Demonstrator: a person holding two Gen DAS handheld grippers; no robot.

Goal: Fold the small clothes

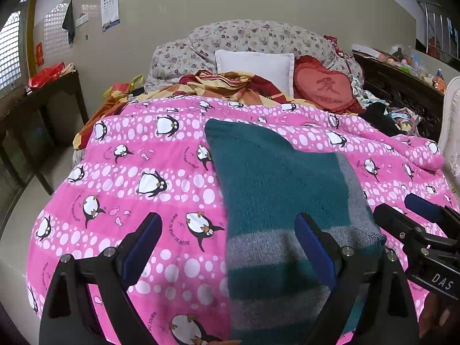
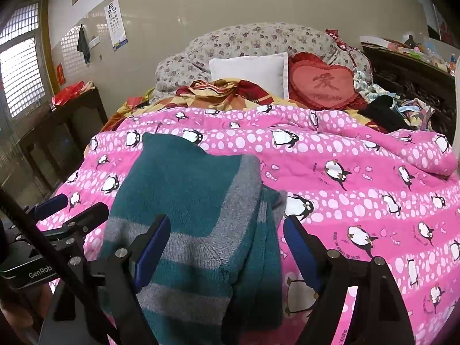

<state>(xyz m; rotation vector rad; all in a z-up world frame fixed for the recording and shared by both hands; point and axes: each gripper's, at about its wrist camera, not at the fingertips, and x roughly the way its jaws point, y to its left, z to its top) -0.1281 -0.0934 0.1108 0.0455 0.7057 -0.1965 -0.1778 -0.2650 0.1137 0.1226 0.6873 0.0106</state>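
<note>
A small teal knit sweater [image 1: 276, 178] with grey stripes lies folded lengthwise on the pink penguin quilt [image 1: 161, 155]. It also shows in the right wrist view [image 2: 189, 201], where a sleeve hangs along its right edge. My left gripper [image 1: 230, 230] is open and empty, hovering over the sweater's near left edge. My right gripper [image 2: 227, 230] is open and empty above the sweater's near right part. The right gripper also shows at the right of the left wrist view [image 1: 408, 210]. The left gripper shows at the left of the right wrist view [image 2: 72, 207].
The quilt [image 2: 359, 178] covers a bed. At its head lie a white pillow [image 1: 256, 66], a red heart cushion [image 1: 325, 86] and a striped blanket [image 1: 218, 86]. Loose clothes [image 1: 382, 109] lie at the far right. A dark wooden table [image 1: 37, 100] stands to the left.
</note>
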